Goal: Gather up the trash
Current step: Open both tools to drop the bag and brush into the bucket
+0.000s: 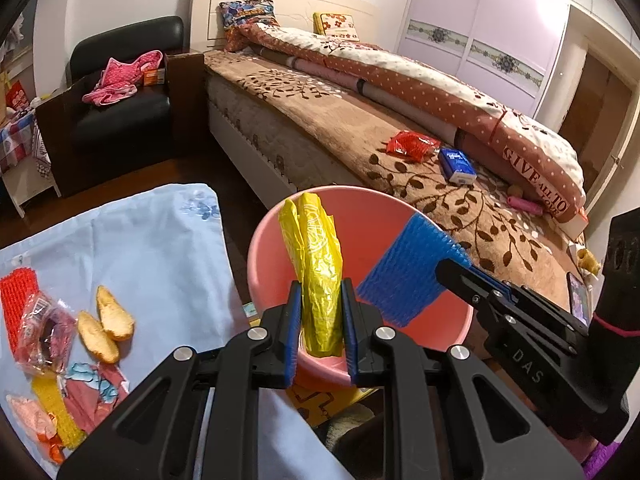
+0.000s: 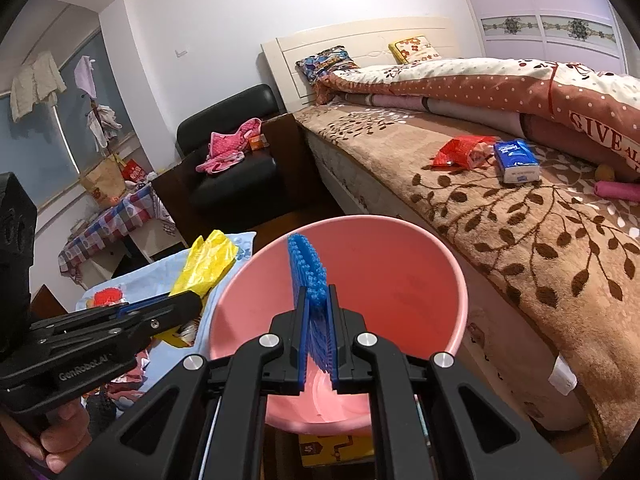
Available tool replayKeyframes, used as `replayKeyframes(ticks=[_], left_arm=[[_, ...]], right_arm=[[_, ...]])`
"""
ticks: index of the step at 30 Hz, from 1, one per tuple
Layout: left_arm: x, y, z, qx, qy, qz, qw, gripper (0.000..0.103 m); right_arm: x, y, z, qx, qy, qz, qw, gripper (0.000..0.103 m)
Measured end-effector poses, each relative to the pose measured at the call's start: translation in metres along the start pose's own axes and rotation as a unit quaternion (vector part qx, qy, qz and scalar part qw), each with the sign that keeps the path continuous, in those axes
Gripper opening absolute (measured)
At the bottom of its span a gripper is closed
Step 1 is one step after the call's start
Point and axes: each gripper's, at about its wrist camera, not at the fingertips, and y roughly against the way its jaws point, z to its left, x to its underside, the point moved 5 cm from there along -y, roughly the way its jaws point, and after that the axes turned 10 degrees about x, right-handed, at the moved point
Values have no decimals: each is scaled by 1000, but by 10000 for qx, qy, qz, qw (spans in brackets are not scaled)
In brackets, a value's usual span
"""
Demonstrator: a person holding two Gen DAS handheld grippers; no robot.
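A pink plastic basin (image 1: 380, 216) (image 2: 420, 264) stands beside the bed. My left gripper (image 1: 320, 292) is shut on a crumpled yellow plastic bag (image 1: 316, 248) (image 2: 206, 262), held upright over the basin's near rim. My right gripper (image 2: 318, 292) (image 1: 444, 268) is shut on a blue foam net (image 2: 308, 268) (image 1: 408, 268), which hangs over the basin's inside. More trash lies on a light blue cloth (image 1: 160, 248): two fruit peels (image 1: 106, 322), a clear wrapper (image 1: 44, 332), red and yellow foam nets. A red wrapper (image 1: 412, 145) (image 2: 460, 152) lies on the bed.
The bed (image 1: 320, 120) with a brown leaf blanket runs along the right. On it lie a blue tissue pack (image 1: 458, 166) (image 2: 516, 161) and a pink roll (image 1: 524, 205). A black armchair (image 1: 132, 92) with pink clothes stands at the back. A hand (image 2: 60, 440) holds the left gripper.
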Motion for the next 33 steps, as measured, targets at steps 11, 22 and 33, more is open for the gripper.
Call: replayKeyframes(ticks=[11,22,33], left_arm=[[-1,-7,-5,-6,-1,60,10000,39],[-1,1,-3,-4,57,-3,10000,45],[4,28,20,-152,340,-153,9992,45]], right_arm=[[2,-2,-12,129,-177,15,9998,33],[1,3,-10,153,-171,-23,9997,40],[4,9,18,-23,20,-4,10000,40]])
